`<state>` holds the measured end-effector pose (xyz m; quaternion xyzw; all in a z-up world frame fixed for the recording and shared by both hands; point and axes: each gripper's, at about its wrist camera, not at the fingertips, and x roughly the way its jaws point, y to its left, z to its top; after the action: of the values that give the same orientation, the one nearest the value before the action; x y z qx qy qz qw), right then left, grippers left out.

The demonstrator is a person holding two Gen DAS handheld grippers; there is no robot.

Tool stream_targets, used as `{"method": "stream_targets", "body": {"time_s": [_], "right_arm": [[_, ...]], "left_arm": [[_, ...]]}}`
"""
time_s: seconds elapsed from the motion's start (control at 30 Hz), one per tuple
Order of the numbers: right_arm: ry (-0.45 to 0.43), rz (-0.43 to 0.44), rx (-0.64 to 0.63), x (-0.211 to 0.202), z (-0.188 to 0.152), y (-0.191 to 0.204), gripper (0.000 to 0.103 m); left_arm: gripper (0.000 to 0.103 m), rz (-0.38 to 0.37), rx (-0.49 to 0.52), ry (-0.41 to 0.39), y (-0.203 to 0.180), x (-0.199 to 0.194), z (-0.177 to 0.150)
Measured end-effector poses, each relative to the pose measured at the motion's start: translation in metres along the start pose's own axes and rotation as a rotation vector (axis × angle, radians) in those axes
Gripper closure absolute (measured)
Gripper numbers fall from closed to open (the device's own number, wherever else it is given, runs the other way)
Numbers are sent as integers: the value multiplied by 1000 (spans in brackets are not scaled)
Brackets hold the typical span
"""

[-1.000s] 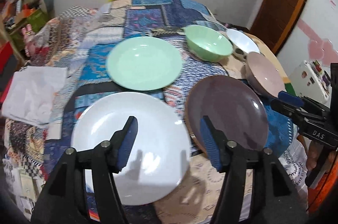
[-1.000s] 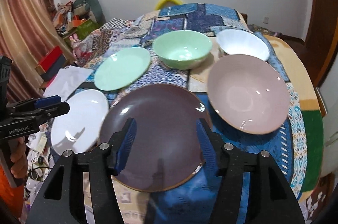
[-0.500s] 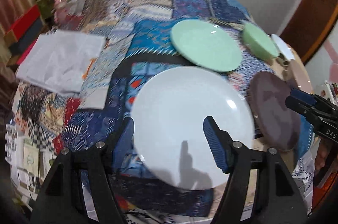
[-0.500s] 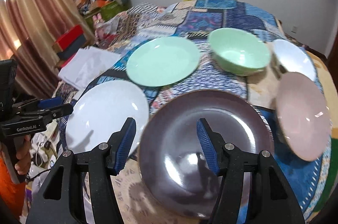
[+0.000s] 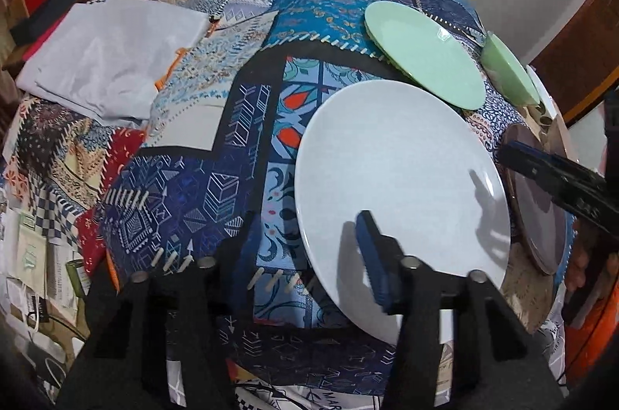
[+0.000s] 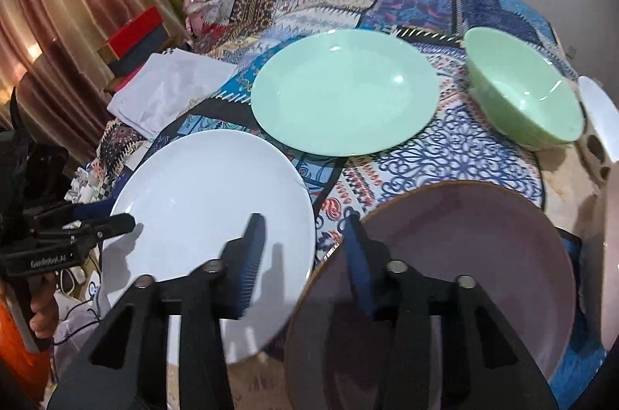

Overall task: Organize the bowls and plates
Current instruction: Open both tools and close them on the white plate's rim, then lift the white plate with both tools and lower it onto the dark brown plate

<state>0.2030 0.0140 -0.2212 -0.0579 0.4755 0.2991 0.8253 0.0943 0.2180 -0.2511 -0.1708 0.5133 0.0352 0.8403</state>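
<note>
A white plate (image 5: pixel 398 177) lies on the patchwork cloth at the near edge; it also shows in the right wrist view (image 6: pixel 209 212). My left gripper (image 5: pixel 305 255) is open, its right finger over the plate's near left rim, its left finger over the cloth. A dark purple plate (image 6: pixel 456 270) lies right of it. My right gripper (image 6: pixel 305 255) is open and empty over the gap between the white and purple plates. A mint plate (image 6: pixel 344 100) and a mint bowl (image 6: pixel 522 92) sit behind. A white bowl (image 6: pixel 599 112) is at the right edge.
A folded white cloth (image 5: pixel 112 57) lies at the table's left. Red and dark boxes (image 6: pixel 135 38) and clutter stand beyond the left edge. A pink bowl's rim (image 6: pixel 611 255) shows at the far right. The table edge runs just under both grippers.
Both grippers swung left. The left one now sits at the white plate's left rim, and the right one moved from over the purple plate to the gap between the plates.
</note>
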Motion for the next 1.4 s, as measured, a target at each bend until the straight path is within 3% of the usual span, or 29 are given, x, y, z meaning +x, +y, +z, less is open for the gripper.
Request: {"method": "stream_targets", "body": {"time_s": [0.23, 0.57, 0.73, 0.93, 1.27, 1.4], "right_arm": [[49, -4, -36, 16, 4, 10, 78], [80, -62, -74, 30, 4, 17, 80], [85, -47, -65, 27, 1, 19, 80], [88, -8, -43, 25, -3, 20, 80], [91, 5, -59, 29, -6, 26, 77], [96, 2, -85, 35, -8, 31, 71]], "left_arm": [[80, -42, 33, 4, -5, 1, -1], [82, -42, -8, 5, -1, 3, 5], [80, 5, 7, 1, 3, 8, 20], [79, -19, 6, 29, 14, 14, 32], [77, -35, 12, 49, 14, 6, 11], [73, -38, 11, 49, 12, 5, 5]]}}
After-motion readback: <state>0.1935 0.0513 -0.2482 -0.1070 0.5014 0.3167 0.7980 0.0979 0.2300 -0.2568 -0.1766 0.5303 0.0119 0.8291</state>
